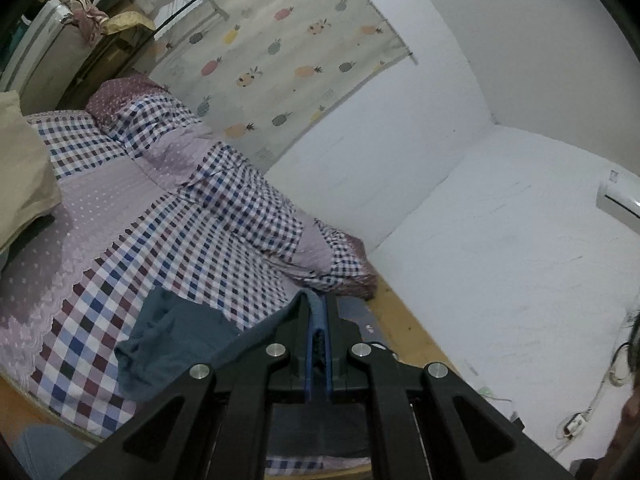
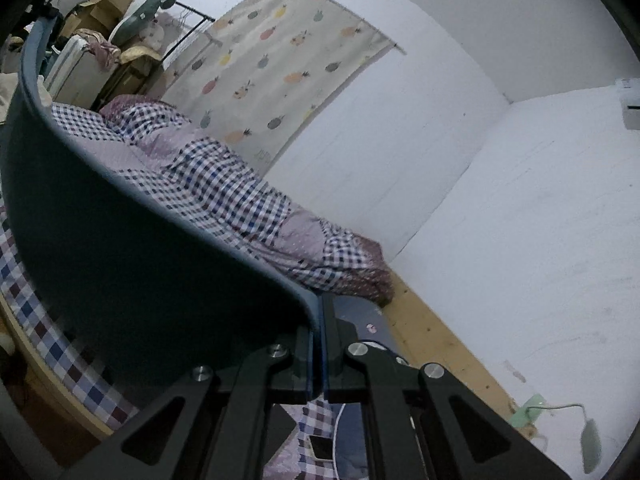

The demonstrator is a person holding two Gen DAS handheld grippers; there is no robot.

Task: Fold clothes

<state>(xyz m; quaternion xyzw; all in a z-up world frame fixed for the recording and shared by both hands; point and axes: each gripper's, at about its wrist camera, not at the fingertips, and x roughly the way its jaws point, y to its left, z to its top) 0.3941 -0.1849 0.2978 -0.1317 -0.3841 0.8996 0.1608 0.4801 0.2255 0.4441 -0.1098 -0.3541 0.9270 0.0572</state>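
Observation:
A dark teal garment (image 1: 168, 340) hangs above the checked bedspread (image 1: 132, 240). My left gripper (image 1: 318, 300) is shut on its edge, and the cloth trails down to the left of the fingers. In the right wrist view the same teal garment (image 2: 120, 248) stretches as a taut sheet from the lower middle up to the top left. My right gripper (image 2: 318, 304) is shut on its other edge. The cloth hides much of the bed in that view.
A crumpled checked quilt (image 1: 240, 200) lies along the wall side of the bed. A pineapple-print curtain (image 1: 280, 52) hangs behind. Boxes and clutter (image 2: 108, 12) stand at the far left. A beige pillow (image 1: 20, 168) sits at left. A wooden bed edge (image 1: 404, 320) runs along the white wall.

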